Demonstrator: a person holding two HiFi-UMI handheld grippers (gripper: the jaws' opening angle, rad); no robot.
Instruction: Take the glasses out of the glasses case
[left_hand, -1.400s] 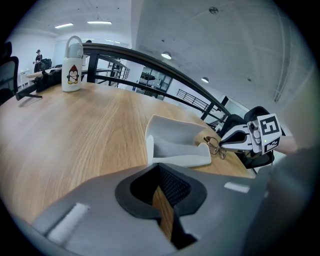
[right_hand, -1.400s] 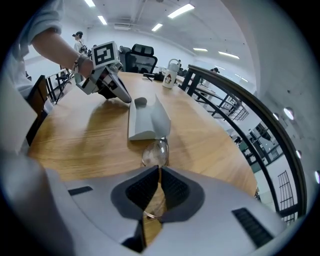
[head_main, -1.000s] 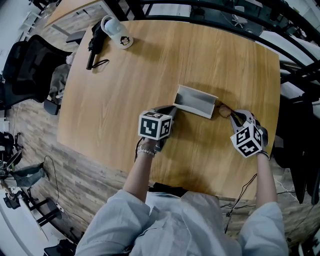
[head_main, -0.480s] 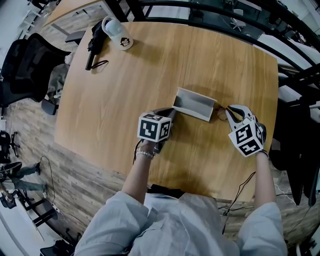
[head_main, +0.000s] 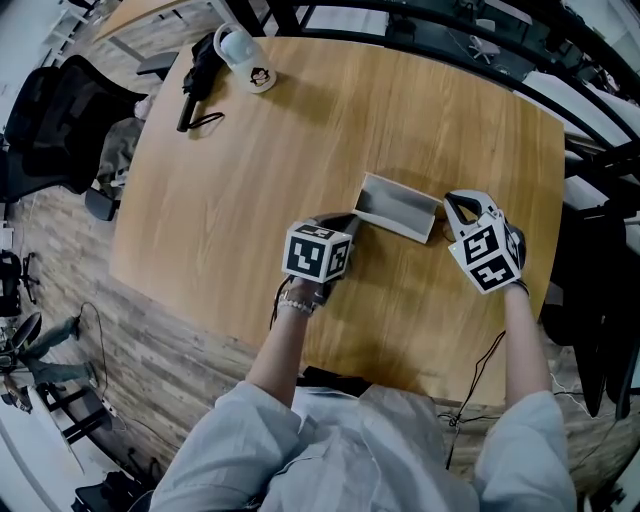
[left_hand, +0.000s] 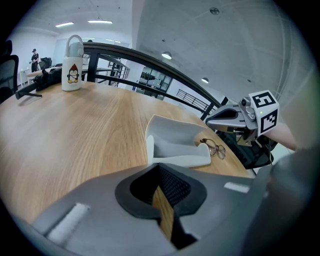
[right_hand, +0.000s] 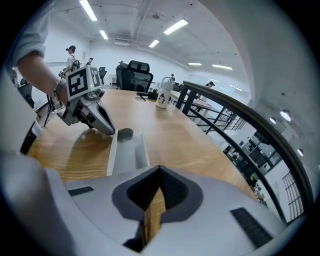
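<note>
The grey glasses case (head_main: 398, 207) lies open and empty on the wooden table (head_main: 300, 150); it also shows as the case (left_hand: 175, 145) and the case (right_hand: 127, 152). The thin-rimmed glasses (left_hand: 214, 148) lie on the table just past its right end, hidden under my right hand in the head view. My left gripper (head_main: 345, 220) is shut, its tip at the case's left end, shown as the left gripper (right_hand: 107, 129). My right gripper (head_main: 452, 204) hovers above the case's right end. Its jaws have just been closing and stand shut with nothing between them.
A white bottle with a penguin print (head_main: 240, 58) and a black handheld device (head_main: 195, 85) sit at the table's far left corner. A black chair (head_main: 50, 130) stands left of the table. Dark railings (head_main: 450, 30) run behind the far edge.
My right gripper has lifted away from the glasses and moved left toward the case's right end; its jaws opened, then shut. The left gripper has stayed at the case's left end.
</note>
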